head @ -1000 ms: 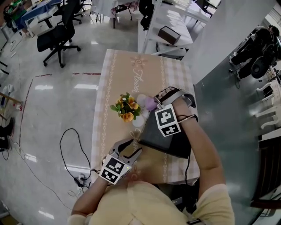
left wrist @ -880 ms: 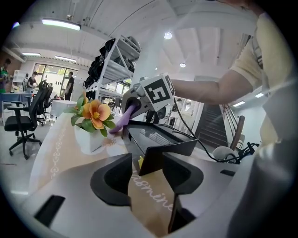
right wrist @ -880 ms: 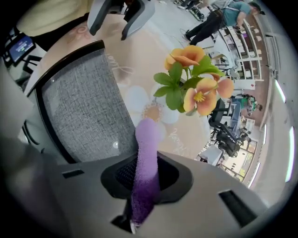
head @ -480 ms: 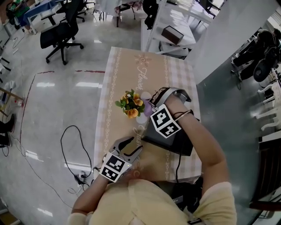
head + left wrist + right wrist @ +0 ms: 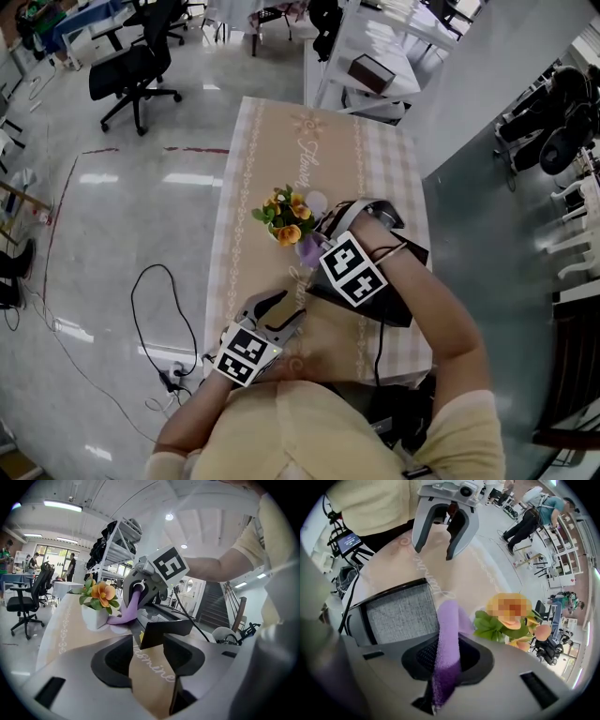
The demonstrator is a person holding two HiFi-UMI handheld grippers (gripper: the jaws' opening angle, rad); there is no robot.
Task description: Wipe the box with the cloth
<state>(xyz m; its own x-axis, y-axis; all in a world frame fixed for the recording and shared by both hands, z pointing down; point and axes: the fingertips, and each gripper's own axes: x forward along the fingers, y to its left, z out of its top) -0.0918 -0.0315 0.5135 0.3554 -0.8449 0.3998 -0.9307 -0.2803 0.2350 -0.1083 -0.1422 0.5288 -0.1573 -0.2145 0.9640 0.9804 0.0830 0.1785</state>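
Two grippers work at a black rectangular box with a grey woven-fabric top (image 5: pixel 396 616), which lies on a beige patterned tablecloth (image 5: pixel 281 131). The right gripper (image 5: pixel 446 667) points steeply down over the box and is clamped on a soft purple microfibre cloth (image 5: pixel 449 625). The cloth's free end hangs to the box's edge on the side nearest a white pot of orange and yellow flowers (image 5: pixel 96 606), which stands just beside the box. On the box's near side, the left gripper (image 5: pixel 149 654) has its jaws well apart. One dark corner of the box stands just ahead of them and neither pad visibly presses on it, so it looks empty. By my reading the wiping step is in hand, with the cloth at one end of a stroke. The next move calls for pressing the cloth flat and drawing it across the grey top away from the pot, without snagging the flowers, while the left gripper could steady the box's corner. Little writing can be read. Cursive script on the tablecloth in front of the box ends in "-mine" (image 5: pixel 154 670) and is perhaps "Jasmine". The black-and-white marker cube (image 5: pixel 354 270) above the box bears only patterns, and no brand shows on the box.
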